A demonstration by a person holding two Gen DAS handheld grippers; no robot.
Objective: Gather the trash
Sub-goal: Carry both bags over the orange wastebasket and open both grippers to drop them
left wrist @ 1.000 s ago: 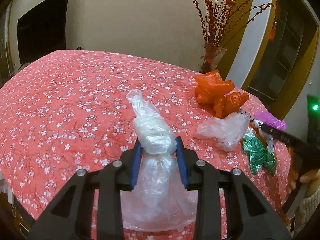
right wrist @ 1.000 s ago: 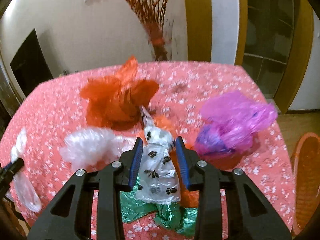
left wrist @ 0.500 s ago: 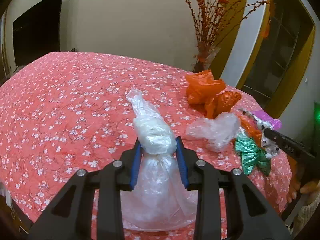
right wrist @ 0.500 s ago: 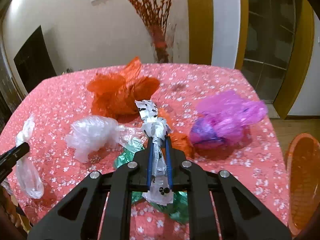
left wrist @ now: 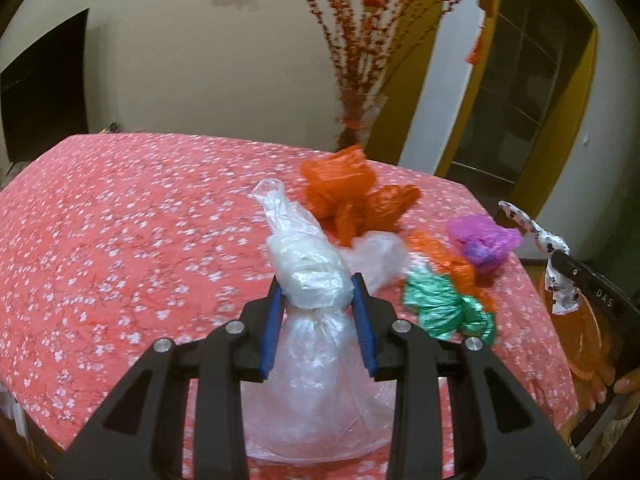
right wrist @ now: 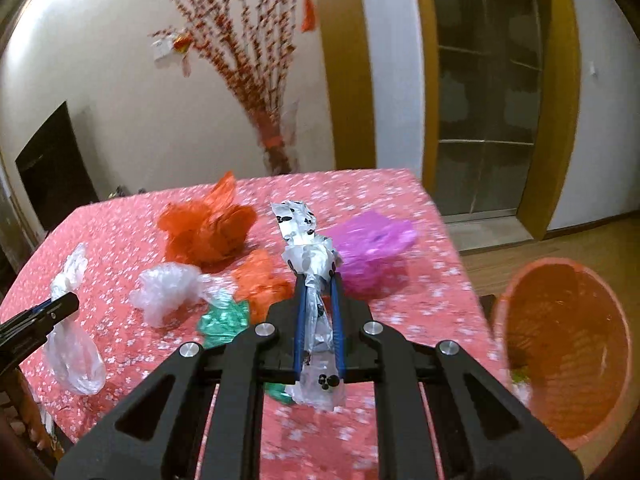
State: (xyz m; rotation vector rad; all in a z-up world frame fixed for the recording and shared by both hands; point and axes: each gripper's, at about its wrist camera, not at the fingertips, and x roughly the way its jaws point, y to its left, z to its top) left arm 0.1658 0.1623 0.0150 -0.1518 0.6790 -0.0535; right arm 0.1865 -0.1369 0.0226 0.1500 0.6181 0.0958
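- Right gripper (right wrist: 318, 312) pinches the paw-print bag (right wrist: 316, 276), which hangs upright between its fingers above the table's (right wrist: 420, 300) near right part.
- The orange bin (right wrist: 560, 344) stands just right of it, off the table edge and lower down; this hand is the nearer one.
- Left gripper (left wrist: 318, 308) clamps a clear bag (left wrist: 308, 264) at the neck, far left of the bin.

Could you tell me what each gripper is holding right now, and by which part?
Left gripper pinches the clear bag at its neck; right gripper clamps the paw-print bag mid-length.

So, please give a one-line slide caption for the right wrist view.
Right gripper shut on paw-print bag, beside orange bin.
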